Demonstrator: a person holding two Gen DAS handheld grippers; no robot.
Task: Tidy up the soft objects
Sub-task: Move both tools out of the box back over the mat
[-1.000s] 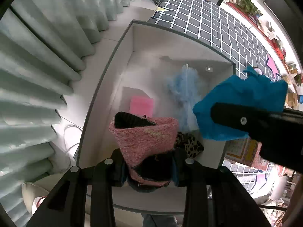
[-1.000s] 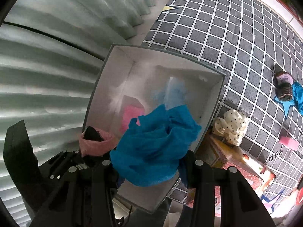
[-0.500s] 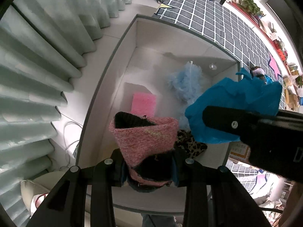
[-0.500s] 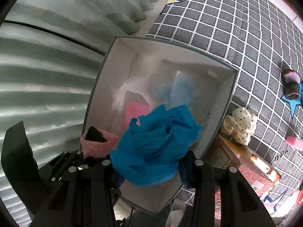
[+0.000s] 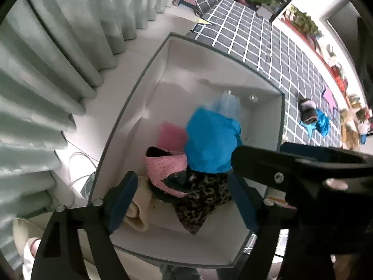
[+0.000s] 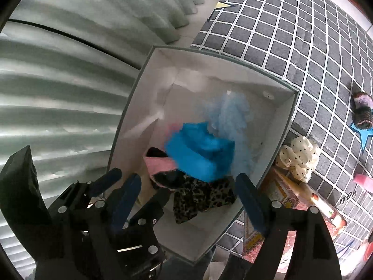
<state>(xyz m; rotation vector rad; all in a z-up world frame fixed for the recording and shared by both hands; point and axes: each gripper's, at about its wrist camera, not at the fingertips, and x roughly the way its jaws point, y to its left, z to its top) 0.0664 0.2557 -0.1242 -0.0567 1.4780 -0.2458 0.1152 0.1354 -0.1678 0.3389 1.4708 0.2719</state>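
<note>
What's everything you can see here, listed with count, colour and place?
Box: one, white inside, on the floor beside the curtain.
Cloth: one, bright blue, blurred, over the box's pile.
Knit sock: one, pink, in the box.
Leopard cloth: one, brown-black, in the box.
Fluffy piece: one, pale blue, in the box.
Dotted cloth: one, cream, on the checked mat.
Curtain: one, pale green, beside the box.
Left gripper: opening, nothing between its fingers.
Right gripper: opening, nothing between its fingers.

Blue cloth (image 6: 198, 151), pink hat (image 5: 163, 165) (in box (image 5: 149, 74))
</note>
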